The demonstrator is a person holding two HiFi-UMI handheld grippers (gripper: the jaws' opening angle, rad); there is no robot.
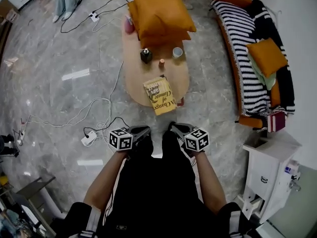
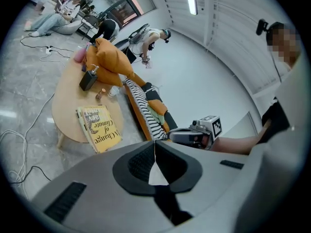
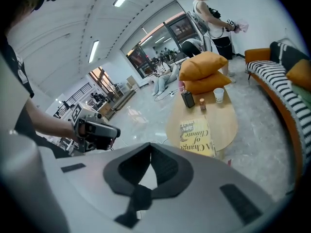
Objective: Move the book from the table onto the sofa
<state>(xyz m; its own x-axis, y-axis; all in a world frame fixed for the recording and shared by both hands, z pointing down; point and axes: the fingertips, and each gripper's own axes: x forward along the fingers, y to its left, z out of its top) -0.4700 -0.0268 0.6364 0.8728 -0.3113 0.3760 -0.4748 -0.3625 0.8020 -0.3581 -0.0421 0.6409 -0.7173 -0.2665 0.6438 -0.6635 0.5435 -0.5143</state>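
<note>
A yellow book [image 1: 160, 95] lies flat at the near end of an oval wooden table [image 1: 133, 78], its corner over the edge. The sofa [image 1: 242, 48], orange with a striped throw, runs along the right wall. My left gripper [image 1: 146, 131] and right gripper [image 1: 173, 128] hang side by side just short of the table, both shut and empty. The left gripper view shows the book [image 2: 98, 126] ahead to the left of its closed tips [image 2: 155, 147]. Beyond the shut tips [image 3: 150, 149] in the right gripper view sits the book [image 3: 197, 136].
Orange cushions [image 1: 158, 11], a black bottle [image 1: 145, 55], a small bottle [image 1: 162, 62] and a white cup [image 1: 177, 52] share the table. Cables and a power strip [image 1: 89, 138] lie on the floor at left. A white cabinet [image 1: 270, 167] stands at right. People are at the far end.
</note>
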